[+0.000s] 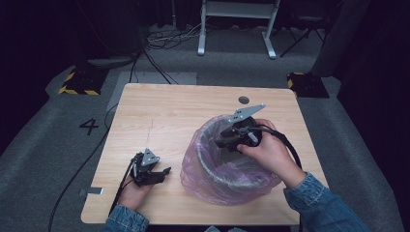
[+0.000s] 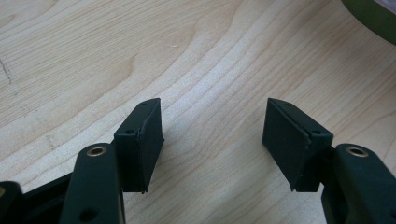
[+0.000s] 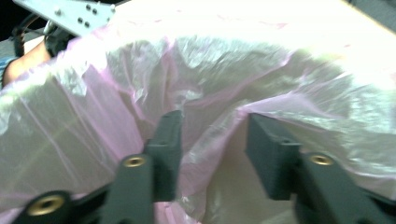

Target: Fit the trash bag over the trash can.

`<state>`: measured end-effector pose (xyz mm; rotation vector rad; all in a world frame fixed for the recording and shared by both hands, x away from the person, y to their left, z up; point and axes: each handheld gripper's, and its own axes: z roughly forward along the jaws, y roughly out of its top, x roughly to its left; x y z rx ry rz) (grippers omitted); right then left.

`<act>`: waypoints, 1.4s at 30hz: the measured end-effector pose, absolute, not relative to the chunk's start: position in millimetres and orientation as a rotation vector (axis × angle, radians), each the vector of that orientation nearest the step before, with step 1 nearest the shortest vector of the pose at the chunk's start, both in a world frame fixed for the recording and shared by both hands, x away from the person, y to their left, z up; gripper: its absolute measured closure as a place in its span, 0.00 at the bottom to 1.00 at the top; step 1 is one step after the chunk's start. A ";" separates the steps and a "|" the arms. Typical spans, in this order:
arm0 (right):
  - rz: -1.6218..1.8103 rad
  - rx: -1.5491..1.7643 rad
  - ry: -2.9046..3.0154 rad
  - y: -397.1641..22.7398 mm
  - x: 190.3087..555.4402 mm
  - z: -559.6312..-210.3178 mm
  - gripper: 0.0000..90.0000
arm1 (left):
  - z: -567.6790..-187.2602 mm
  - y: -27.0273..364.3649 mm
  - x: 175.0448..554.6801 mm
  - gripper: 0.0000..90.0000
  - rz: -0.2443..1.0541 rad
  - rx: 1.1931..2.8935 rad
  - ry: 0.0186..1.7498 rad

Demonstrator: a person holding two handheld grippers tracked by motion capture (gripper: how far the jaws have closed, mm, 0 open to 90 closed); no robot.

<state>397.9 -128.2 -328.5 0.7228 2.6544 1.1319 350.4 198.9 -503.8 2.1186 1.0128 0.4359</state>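
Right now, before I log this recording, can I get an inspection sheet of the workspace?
Surface: light wooden table, bare apart from the bin.
Job's things: round bin lined with a translucent pink plastic bag, standing right of centre.
Clutter: nothing seen.
Grippers: left claw open, over bare wood; right claw at the bag's rim, film between its jaws, grip unclear.
Cables: black cable trailing off the table's left.
Surroundings: grey carpet, white desk frame beyond.

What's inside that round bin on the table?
The bin holds a thin pink plastic bag as a liner, draped over its rim. The right claw reaches into it among the plastic folds. The bottom is covered by the bag, so anything beneath stays hidden.
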 end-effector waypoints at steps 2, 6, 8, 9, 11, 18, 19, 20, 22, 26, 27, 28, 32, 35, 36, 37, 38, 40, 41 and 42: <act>1.145 0.762 2.640 -127.1 400.9 -328.7 0.69 | -503.8 198.9 350.3 0.42 0.436 2.119 1.013; 1.049 0.842 2.659 -123.6 410.4 -337.1 0.89 | -503.8 198.8 350.3 0.42 0.437 2.118 1.013; 1.007 0.853 2.695 -121.2 413.4 -342.0 1.00 | -503.8 198.9 350.3 0.42 0.437 2.119 1.013; 0.983 0.855 2.712 -119.4 414.2 -344.6 1.00 | -503.8 198.8 350.3 0.42 0.437 2.118 1.013; 0.932 0.835 2.738 -115.7 415.0 -350.1 1.00 | -503.7 198.9 350.3 0.42 0.437 2.119 1.013; 0.715 0.758 2.825 -100.9 414.0 -370.5 1.00 | -503.8 198.9 350.3 0.42 0.437 2.119 1.013; 0.682 0.750 2.839 -99.1 413.6 -373.8 1.00 | -503.8 198.8 350.3 0.42 0.436 2.118 1.013; 0.659 0.735 2.855 -97.5 413.8 -377.3 1.00 | -503.8 198.9 350.3 0.42 0.437 2.119 1.013; 0.604 0.732 2.883 -95.1 414.4 -383.1 1.00 | -503.8 198.8 350.3 0.42 0.437 2.118 1.013; 0.577 0.717 2.967 -92.5 416.0 -391.3 0.74 | -503.8 198.8 350.2 0.42 0.436 2.118 1.013; 0.623 0.726 2.982 -91.6 415.8 -393.8 0.61 | -503.8 198.8 350.2 0.42 0.437 2.118 1.013; 0.681 0.729 2.978 -91.6 416.1 -395.1 0.49 | -503.8 198.8 350.2 0.42 0.437 2.118 1.013; 0.790 0.680 2.909 -98.9 414.1 -383.6 0.33 | -503.8 198.8 350.3 0.42 0.436 2.118 1.014; 0.871 0.729 2.880 -108.5 408.4 -367.1 0.33 | -503.8 198.8 350.3 0.42 0.436 2.118 1.013; 0.895 0.741 2.871 -112.0 406.6 -361.4 0.33 | -503.8 198.8 350.3 0.42 0.436 2.118 1.013; 0.917 0.757 2.857 -115.5 405.0 -355.7 0.33 | -503.8 198.9 350.3 0.42 0.436 2.118 1.013; 0.936 0.765 2.843 -118.8 403.6 -350.2 0.33 | -503.8 198.9 350.3 0.42 0.436 2.119 1.013; 0.976 0.753 2.810 -123.4 400.6 -338.9 0.33 | -503.8 198.9 350.3 0.42 0.436 2.118 1.013; 0.997 0.751 2.792 -125.0 398.8 -333.1 0.33 | -503.8 198.8 350.3 0.42 0.436 2.118 1.013; 1.021 0.745 2.777 -126.6 397.0 -327.4 0.33 | -503.8 198.9 350.3 0.42 0.436 2.118 1.013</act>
